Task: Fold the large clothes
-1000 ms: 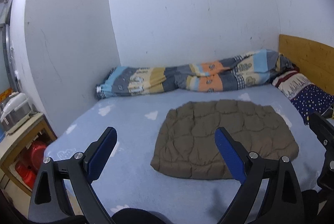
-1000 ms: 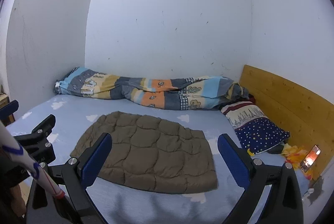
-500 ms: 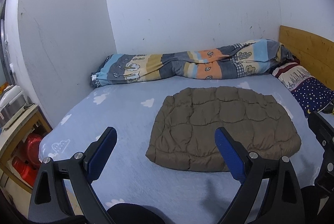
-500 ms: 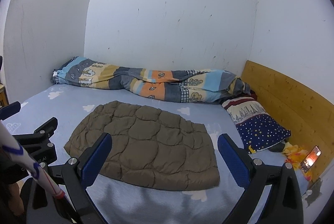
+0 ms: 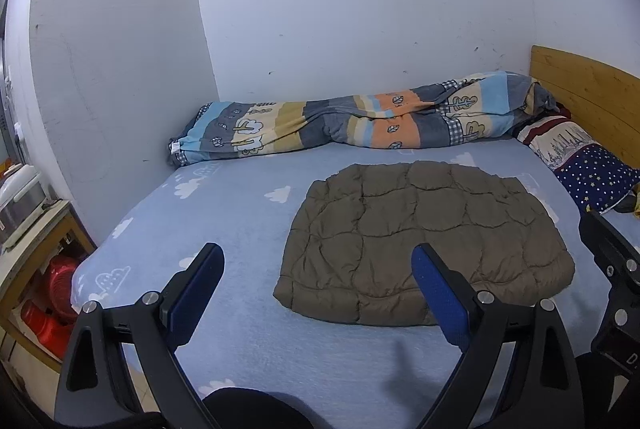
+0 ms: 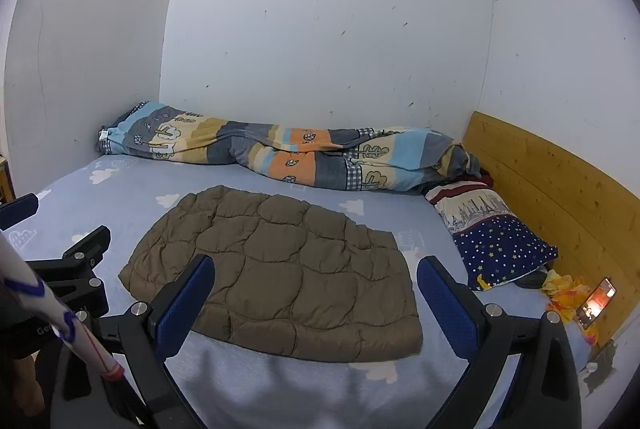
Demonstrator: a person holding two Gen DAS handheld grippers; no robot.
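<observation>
A brown quilted jacket (image 5: 424,241) lies folded flat on the light blue bed sheet (image 5: 224,213), also seen in the right wrist view as the jacket (image 6: 276,269). My left gripper (image 5: 316,289) is open above the bed's near edge, its right finger over the jacket's near left corner. My right gripper (image 6: 314,299) is open too, hovering over the jacket's near edge, with nothing held. The left gripper's body (image 6: 76,269) shows at the left of the right wrist view.
A rolled patterned duvet (image 5: 360,121) lies along the back wall. A starry pillow (image 6: 496,241) rests by the wooden headboard (image 6: 560,189). A phone (image 6: 598,303) and yellow item lie at the bed's right edge. A side table (image 5: 32,241) with red items stands left.
Both cameras have moved closer to the bed and slightly higher, so the jacket looks larger. The jacket itself has not moved, and both grippers stay open.
</observation>
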